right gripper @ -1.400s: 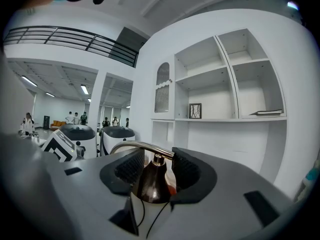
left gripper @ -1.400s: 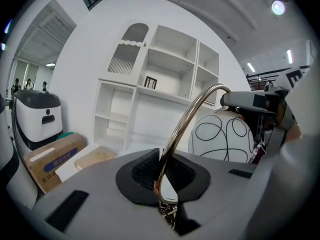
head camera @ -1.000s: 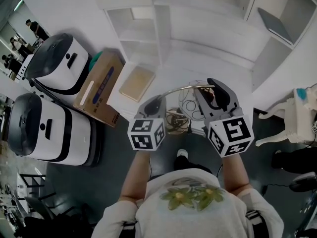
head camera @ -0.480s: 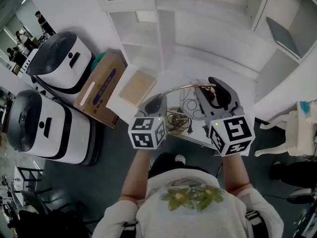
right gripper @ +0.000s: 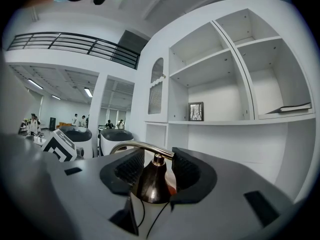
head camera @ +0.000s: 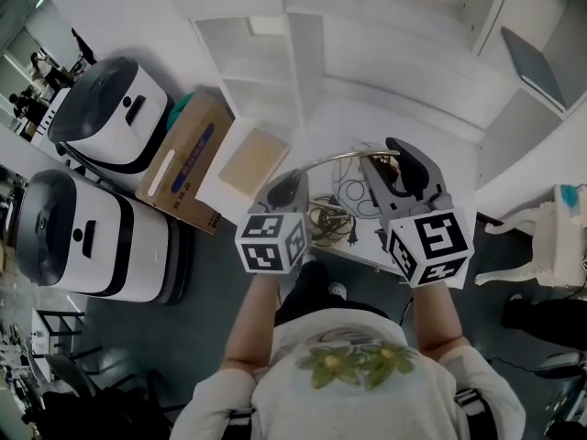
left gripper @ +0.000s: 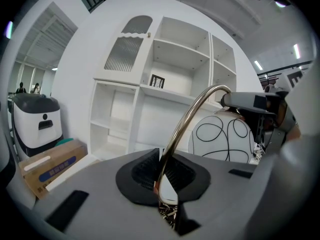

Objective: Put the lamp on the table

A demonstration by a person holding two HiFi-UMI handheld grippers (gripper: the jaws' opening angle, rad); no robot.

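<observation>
Head view, from near to far: the left gripper (head camera: 286,186) pinches the lamp's (head camera: 335,161) curved brass arm (left gripper: 187,119). The right gripper (head camera: 396,168) is closed on its dark cap (right gripper: 150,184), probably so the lamp does not swing. It hangs over the white desk (head camera: 312,131), not yet set down.

White table (head camera: 376,122) with a tan board (head camera: 253,157); cardboard box (head camera: 188,159) on dark floor (head camera: 220,273) beside it.

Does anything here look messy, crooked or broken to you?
A tangle of cables lies loose just under the held lamp, and a cardboard box sits askew beside the white shelving. The lamp itself looks whole: the left gripper clamps its brass arm, the right gripper its dark cap.
</observation>
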